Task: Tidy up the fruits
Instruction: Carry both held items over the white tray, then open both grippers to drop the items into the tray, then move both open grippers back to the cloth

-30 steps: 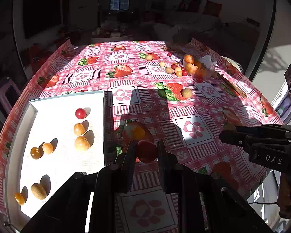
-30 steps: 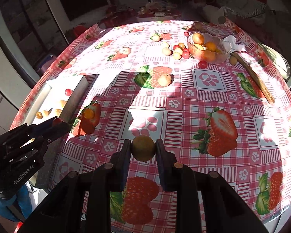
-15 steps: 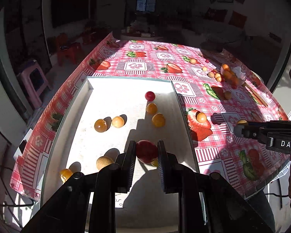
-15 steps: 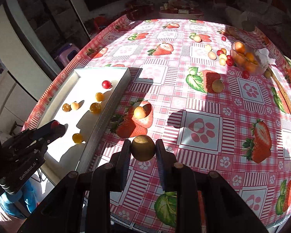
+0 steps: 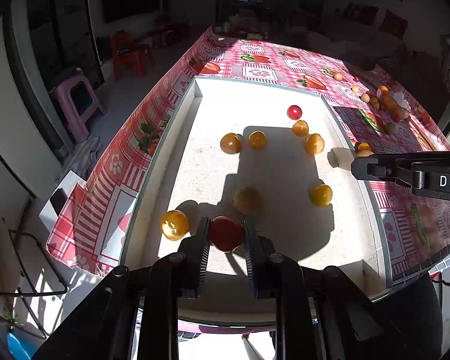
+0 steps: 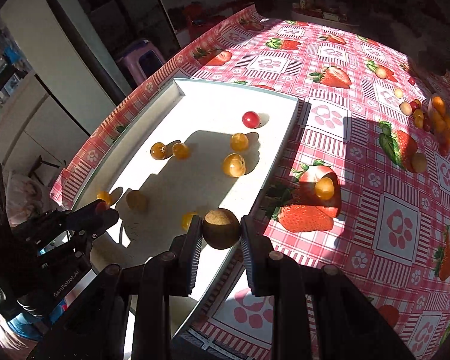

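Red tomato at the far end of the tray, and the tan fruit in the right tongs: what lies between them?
In the right wrist view, two yellow fruits lie between the red tomato and the tan fruit; the rest is bare tray.

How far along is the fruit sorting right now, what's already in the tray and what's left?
Done: several small fruits, one red and the rest yellow, lie in the white tray. In hand: the left gripper holds a red fruit over the tray, and the right gripper holds a brown fruit at the tray's edge. Left: a yellow fruit beside the tray, plus the far cluster near the bowl.
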`<state>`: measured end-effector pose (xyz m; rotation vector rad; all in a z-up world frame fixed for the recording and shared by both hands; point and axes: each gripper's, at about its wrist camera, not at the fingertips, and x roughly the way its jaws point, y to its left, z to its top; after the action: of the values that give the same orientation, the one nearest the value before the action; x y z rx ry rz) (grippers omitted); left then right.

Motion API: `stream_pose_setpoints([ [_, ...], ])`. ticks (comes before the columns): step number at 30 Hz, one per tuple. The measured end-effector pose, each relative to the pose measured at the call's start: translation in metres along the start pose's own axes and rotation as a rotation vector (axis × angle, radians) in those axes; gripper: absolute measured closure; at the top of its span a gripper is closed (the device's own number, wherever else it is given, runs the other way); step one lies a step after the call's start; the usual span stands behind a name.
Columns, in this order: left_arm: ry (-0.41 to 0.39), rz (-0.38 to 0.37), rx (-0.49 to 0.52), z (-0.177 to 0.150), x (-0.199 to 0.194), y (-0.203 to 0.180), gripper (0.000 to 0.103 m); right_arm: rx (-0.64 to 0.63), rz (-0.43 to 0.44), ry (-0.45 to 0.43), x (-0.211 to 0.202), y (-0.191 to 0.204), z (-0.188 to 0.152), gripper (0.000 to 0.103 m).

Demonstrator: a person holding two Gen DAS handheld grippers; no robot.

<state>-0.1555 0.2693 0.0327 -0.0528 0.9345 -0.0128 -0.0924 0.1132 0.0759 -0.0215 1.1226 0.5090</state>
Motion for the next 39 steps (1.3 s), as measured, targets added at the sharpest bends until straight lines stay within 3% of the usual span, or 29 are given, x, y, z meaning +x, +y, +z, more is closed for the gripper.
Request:
stream_pose_setpoints([
  [18,0.055,0.040,0.053,-0.001,0.018,-0.010,0.078,-0.051,-0.073,0.084,0.059,0.017,0.019,0.075],
  [19,0.055,0.047,0.055,-0.001,0.018,-0.011,0.071,-0.059,-0.075,0.089,0.060,0.019,0.019,0.074],
  [20,0.054,0.055,0.058,-0.001,0.018,-0.011,0.046,-0.063,-0.076,0.087,0.060,0.020,0.019,0.071],
  [22,0.022,0.070,0.056,-0.002,0.014,-0.011,0.023,-0.057,-0.056,0.087,0.059,0.020,0.020,0.061],
  [25,0.011,0.079,0.073,-0.001,0.011,-0.013,0.023,-0.044,-0.051,0.051,0.047,0.018,0.022,0.039],
  [29,0.015,0.066,0.057,0.003,0.009,-0.015,0.023,-0.022,-0.042,-0.008,0.025,0.012,0.027,0.028],
  [39,-0.049,0.012,0.081,0.025,-0.010,-0.055,0.023,0.096,-0.083,-0.075,-0.020,-0.056,0.012,0.026],
])
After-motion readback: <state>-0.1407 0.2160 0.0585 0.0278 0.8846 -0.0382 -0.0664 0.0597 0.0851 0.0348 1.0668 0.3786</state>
